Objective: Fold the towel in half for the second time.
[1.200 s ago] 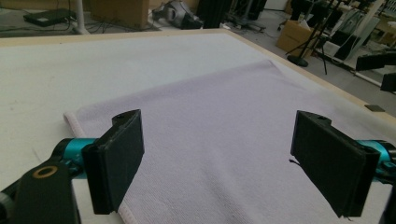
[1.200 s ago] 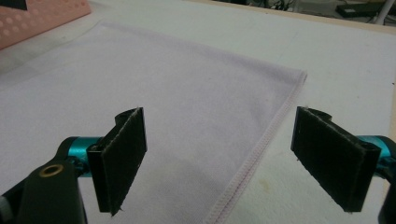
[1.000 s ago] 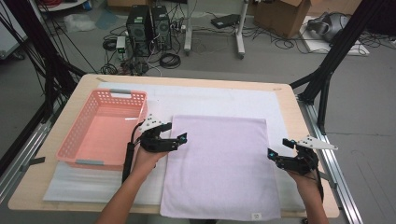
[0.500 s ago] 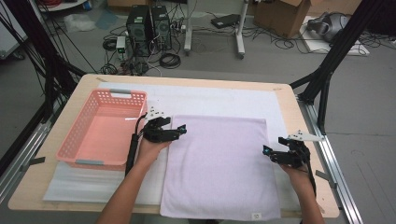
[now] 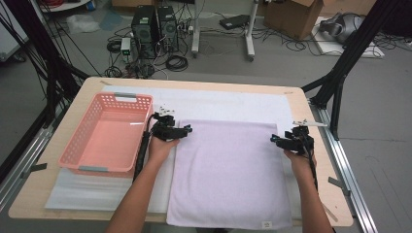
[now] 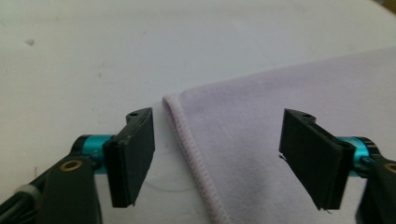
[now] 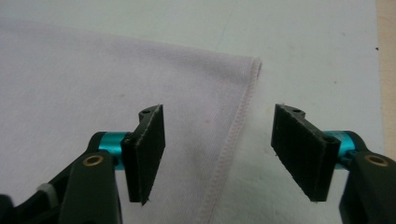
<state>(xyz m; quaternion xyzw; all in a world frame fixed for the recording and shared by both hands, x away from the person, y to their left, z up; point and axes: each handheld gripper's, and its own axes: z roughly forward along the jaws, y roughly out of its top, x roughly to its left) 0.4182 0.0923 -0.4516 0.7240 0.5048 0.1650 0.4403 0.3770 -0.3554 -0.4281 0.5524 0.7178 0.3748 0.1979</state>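
A pale lilac towel [image 5: 228, 170] lies flat on the white mat in the middle of the table. My left gripper [image 5: 187, 130] hovers at the towel's far left corner [image 6: 170, 99]; its jaws straddle the stitched left edge and have just been closing, with a wide gap still between them. My right gripper [image 5: 274, 140] is at the far right corner [image 7: 256, 63], jaws either side of the right hem [image 7: 233, 135], also just closing and apart from the cloth. Neither pair of pads presses on the towel.
A pink plastic basket [image 5: 82, 145] stands empty at the left of the table. A white mat [image 5: 218, 104] covers the tabletop under the towel. The wooden table edge [image 5: 323, 160] runs close to the right hand.
Both hands have moved away from me along the towel's sides to its far corners. Both sets of jaws stand narrower than before.
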